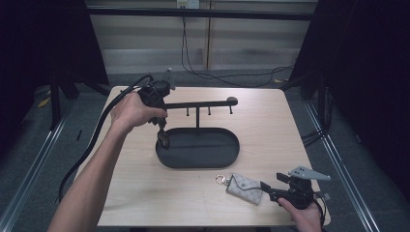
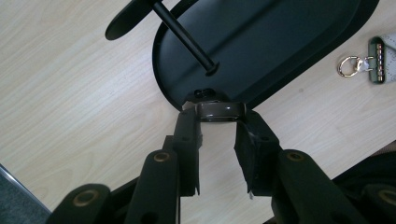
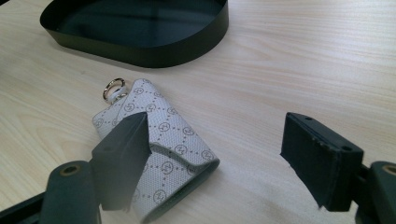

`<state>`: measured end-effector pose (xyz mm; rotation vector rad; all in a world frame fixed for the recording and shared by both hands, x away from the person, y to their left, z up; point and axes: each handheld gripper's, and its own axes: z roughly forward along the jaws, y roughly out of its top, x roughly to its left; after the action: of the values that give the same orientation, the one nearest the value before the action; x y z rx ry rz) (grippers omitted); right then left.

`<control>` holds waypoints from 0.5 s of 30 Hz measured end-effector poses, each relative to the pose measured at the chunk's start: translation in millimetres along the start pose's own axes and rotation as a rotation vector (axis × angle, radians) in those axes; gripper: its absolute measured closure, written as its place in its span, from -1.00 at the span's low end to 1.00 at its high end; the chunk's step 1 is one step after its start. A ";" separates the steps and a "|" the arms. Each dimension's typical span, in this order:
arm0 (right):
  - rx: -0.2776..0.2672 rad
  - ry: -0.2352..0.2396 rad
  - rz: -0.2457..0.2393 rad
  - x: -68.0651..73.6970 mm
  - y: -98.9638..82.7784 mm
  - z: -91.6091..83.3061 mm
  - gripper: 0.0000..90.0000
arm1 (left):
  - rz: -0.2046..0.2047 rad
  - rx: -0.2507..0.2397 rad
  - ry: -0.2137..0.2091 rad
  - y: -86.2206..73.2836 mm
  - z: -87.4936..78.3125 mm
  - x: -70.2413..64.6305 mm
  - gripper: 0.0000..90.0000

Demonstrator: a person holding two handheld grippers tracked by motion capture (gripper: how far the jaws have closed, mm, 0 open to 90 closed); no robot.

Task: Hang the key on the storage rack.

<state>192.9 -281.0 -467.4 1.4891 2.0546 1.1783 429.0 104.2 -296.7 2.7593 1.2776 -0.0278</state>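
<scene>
On the pale wooden table (image 1: 145, 193) stands a black oval tray (image 1: 203, 157) with a post rising from it to a crossbar (image 1: 203, 103) that carries small pegs — a stand for hanging keys and small things. The left gripper (image 2: 219, 122) hangs above the tray's left end, pointing steeply down, its jaws clamped on a small dark brown glossy piece (image 2: 220, 111) that spans the gap between the tips. What the piece is cannot be told from here; it is held right over the rim, seemingly so it can be lowered into the tray or lifted toward a peg.

The task's other thing, a grey patterned key pouch (image 3: 163, 149) with a metal ring (image 3: 113, 88) at its far left corner, lies flat on the table just near of the tray, toward the right. The right gripper (image 1: 267, 188) rests low at the near right edge of the table, its jaws spread wide and empty. One jaw overlaps the pouch's near end in the right gripper view, the other stands well off to the right — so the pouch is not yet between them. The gripper looks poised to slide left and close on the pouch's folded end, leaving the ring free for hooking.
</scene>
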 end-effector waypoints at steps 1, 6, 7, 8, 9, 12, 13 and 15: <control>0.000 0.004 -0.002 0.1 0.0 0.1 -0.47 | -0.011 0.001 -0.011 0.6 0.9 0.2 0.57; 0.011 0.007 -0.022 2.3 0.2 1.3 -0.47 | -0.008 0.001 -0.011 6.1 3.7 -0.7 0.57; 0.011 0.009 -0.024 2.6 0.3 1.4 -0.47 | -0.020 0.005 -0.013 7.5 5.2 -1.4 0.57; 0.012 0.011 -0.025 2.8 0.3 1.4 -0.47 | -0.014 0.010 -0.005 9.3 6.5 -0.5 0.57; 0.012 0.014 -0.024 2.6 0.3 1.6 -0.47 | -0.018 0.013 0.000 11.0 8.1 -0.2 0.57; 0.012 0.019 -0.029 2.0 0.2 1.4 -0.47 | -0.034 0.008 0.000 14.0 10.0 0.3 0.57; 0.012 0.021 -0.031 1.9 0.1 1.4 -0.47 | -0.038 0.009 0.003 14.4 10.0 0.1 0.57; 0.013 0.024 -0.029 2.2 0.2 1.6 -0.47 | -0.057 -0.002 0.002 14.9 9.9 0.1 0.57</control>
<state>193.3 -278.3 -467.8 1.4526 2.0961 1.1799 440.6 93.7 -305.3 2.7215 1.3562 -0.0278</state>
